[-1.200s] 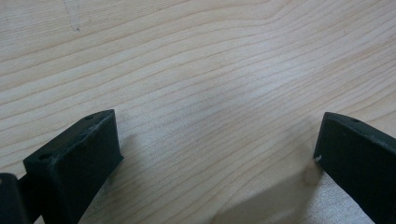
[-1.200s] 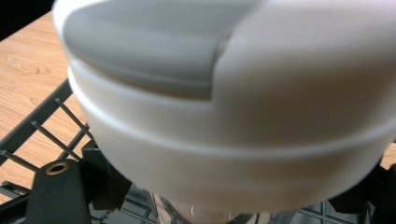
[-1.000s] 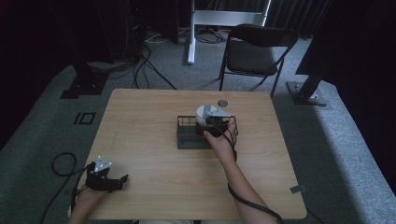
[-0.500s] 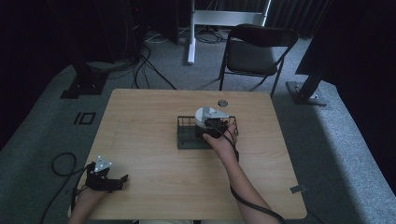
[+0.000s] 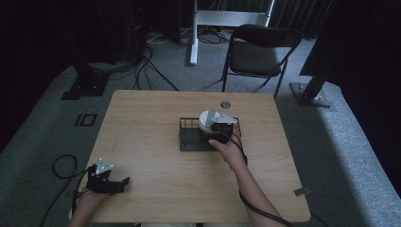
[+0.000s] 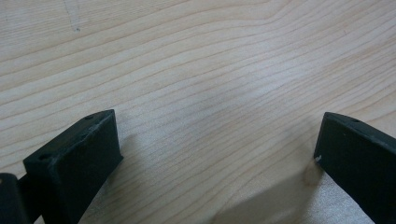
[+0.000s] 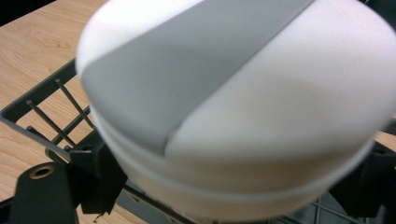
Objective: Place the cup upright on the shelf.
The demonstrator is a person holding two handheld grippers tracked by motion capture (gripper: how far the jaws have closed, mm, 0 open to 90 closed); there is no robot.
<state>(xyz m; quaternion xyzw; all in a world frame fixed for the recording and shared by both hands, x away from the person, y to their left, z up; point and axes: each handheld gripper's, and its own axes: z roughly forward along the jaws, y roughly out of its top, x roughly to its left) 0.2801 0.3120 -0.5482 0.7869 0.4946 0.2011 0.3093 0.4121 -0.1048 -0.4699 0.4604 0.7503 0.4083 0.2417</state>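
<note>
Wooden counter (image 5: 151,142) with a wire rack (image 5: 189,139) near its far edge. Right gripper (image 5: 221,128), fingers clamped on a white bowl (image 7: 243,102) over the rack; left gripper (image 5: 109,183), fingers apart, at the near left corner.

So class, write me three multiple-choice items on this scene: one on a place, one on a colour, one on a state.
1. Where is the round white bowl-like object?
A. at the dark wire rack
B. on the black folding chair
C. on the floor

2. What colour is the band across it?
A. red
B. grey
C. green

3. How is the left claw?
A. shut on a cup
B. open above the wooden table
C. shut on a cable

Answers: 1 A, the high view shows it at the rack, at the right claw. 2 B, the right gripper view shows a grey stripe. 3 B, the left gripper view shows its jaws wide apart over bare wood.
</note>
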